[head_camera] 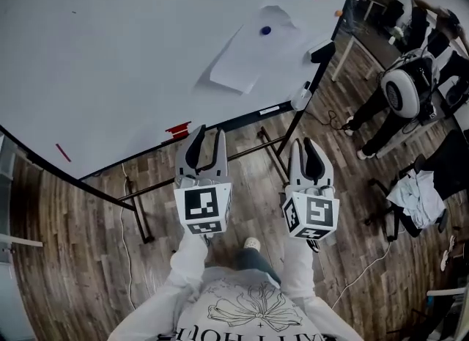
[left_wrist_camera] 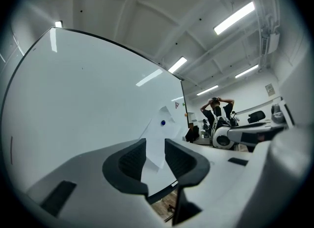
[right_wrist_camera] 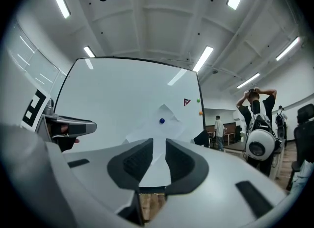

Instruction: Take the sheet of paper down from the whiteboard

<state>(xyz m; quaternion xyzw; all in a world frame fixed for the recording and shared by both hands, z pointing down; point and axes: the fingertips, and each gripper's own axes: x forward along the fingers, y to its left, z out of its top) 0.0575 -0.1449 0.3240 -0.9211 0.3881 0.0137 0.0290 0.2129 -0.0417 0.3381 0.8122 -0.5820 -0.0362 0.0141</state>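
A white sheet of paper [head_camera: 245, 53] hangs crooked on the whiteboard [head_camera: 110, 53], pinned by a blue magnet [head_camera: 265, 30] near its top. Its lower corner curls off the board. Both grippers are well short of the board and below the sheet, pointing level at it. My left gripper [head_camera: 205, 136] is open with nothing between its jaws; in the left gripper view the left gripper [left_wrist_camera: 155, 146] frames the paper [left_wrist_camera: 158, 136] far beyond it. My right gripper [head_camera: 314, 145] is also open and empty. In the right gripper view the right gripper [right_wrist_camera: 158, 146] lines up under the paper [right_wrist_camera: 147, 131] and magnet [right_wrist_camera: 162, 120].
The board stands on a black frame [head_camera: 267, 145] over a wooden floor. A red item [head_camera: 178, 130] rests on its lower ledge, and a black eraser [head_camera: 322, 50] sits at the right edge. A person [head_camera: 403, 90] and a chair with cloth [head_camera: 419, 193] are to the right.
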